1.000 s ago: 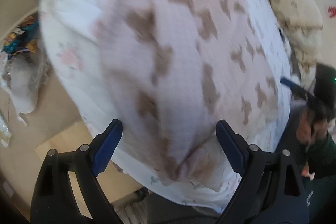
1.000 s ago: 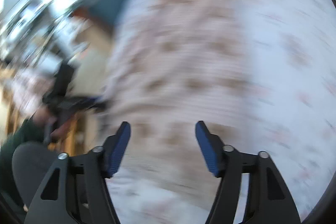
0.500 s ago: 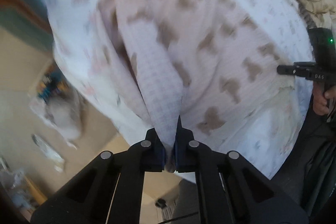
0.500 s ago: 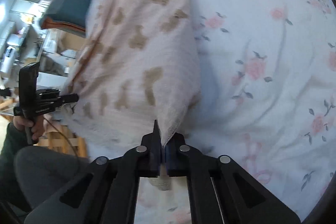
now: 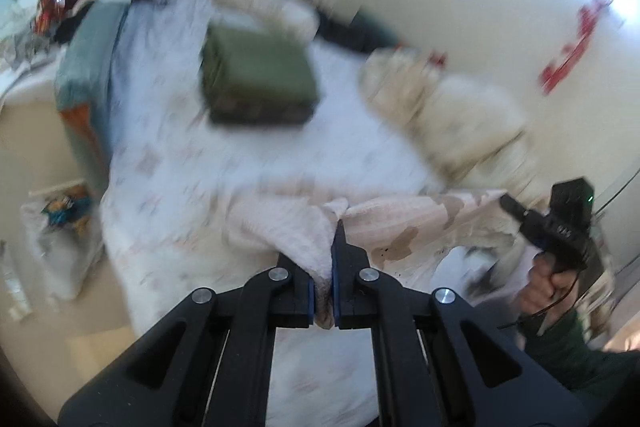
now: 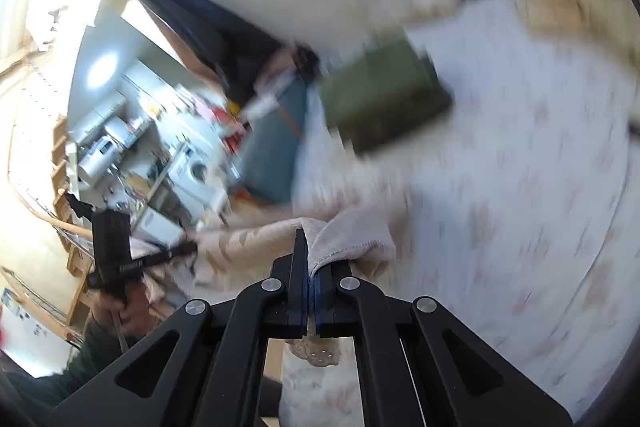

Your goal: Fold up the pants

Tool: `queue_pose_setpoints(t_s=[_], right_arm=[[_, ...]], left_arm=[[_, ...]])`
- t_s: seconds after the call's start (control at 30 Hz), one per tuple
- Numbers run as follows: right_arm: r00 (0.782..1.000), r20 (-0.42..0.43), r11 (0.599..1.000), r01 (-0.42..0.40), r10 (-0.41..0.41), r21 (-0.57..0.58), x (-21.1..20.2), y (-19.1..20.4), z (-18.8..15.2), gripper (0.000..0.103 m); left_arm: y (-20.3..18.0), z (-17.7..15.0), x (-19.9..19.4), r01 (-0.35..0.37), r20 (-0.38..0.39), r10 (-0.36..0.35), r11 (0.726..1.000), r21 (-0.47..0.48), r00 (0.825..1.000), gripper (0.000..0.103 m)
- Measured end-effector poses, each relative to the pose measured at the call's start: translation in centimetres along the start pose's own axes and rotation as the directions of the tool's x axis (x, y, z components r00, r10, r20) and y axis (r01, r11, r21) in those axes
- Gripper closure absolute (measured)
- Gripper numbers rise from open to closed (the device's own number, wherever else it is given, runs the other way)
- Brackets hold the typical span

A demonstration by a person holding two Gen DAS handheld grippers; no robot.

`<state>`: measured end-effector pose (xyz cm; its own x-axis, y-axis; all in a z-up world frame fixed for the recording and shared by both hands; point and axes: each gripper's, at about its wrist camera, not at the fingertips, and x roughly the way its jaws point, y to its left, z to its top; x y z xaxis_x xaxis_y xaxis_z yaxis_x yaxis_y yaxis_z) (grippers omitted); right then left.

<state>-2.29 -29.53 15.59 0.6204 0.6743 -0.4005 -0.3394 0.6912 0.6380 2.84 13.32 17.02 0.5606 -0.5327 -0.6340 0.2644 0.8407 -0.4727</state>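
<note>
My left tool (image 5: 335, 259) is clamped on one edge of the pants (image 5: 400, 223); my right tool (image 6: 309, 267) is pinched on the other. The pants hang stretched between them above the near edge of the bed (image 5: 240, 163). I judge this the lifting step; next, lay them flat short of the green folded stack (image 5: 256, 75).
</note>
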Motion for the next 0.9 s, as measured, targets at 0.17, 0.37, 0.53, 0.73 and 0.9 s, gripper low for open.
queue_pose_setpoints(t_s=[0.17, 0.37, 0.53, 0.73, 0.9], right_arm=[[0.997, 0.071, 0.999, 0.02, -0.018, -0.027, -4.4, 3.2, 4.8, 0.102], [0.996, 0.037, 0.996, 0.087, -0.087, -0.005, -1.9, 2.8, 9.3, 0.102], [0.989, 0.006, 0.989, 0.146, -0.146, -0.008, 1.8, 1.2, 12.1, 0.102], [0.989, 0.057, 0.989, 0.142, -0.139, -0.05, 1.0, 2.4, 13.2, 0.102], [0.984, -0.016, 0.982, 0.174, -0.175, -0.069, 0.9, 0.8, 9.1, 0.102]], left_arm=[[-4.2, 3.0, -3.4, 0.054, 0.123, -0.05, 0.998, -0.029, 0.991, 0.099], [-4.4, 7.1, 0.3, -0.041, 0.134, 0.043, 0.999, -0.016, 0.99, 0.099], [-3.4, 10.3, 2.9, -0.094, 0.177, 0.101, 0.994, -0.05, 0.979, 0.099], [-4.6, 9.6, 1.1, -0.062, 0.23, 0.062, 0.998, -0.007, 0.971, 0.099], [-1.9, 4.0, 3.5, -0.031, 0.092, 0.038, 0.996, -0.08, 0.995, 0.099]])
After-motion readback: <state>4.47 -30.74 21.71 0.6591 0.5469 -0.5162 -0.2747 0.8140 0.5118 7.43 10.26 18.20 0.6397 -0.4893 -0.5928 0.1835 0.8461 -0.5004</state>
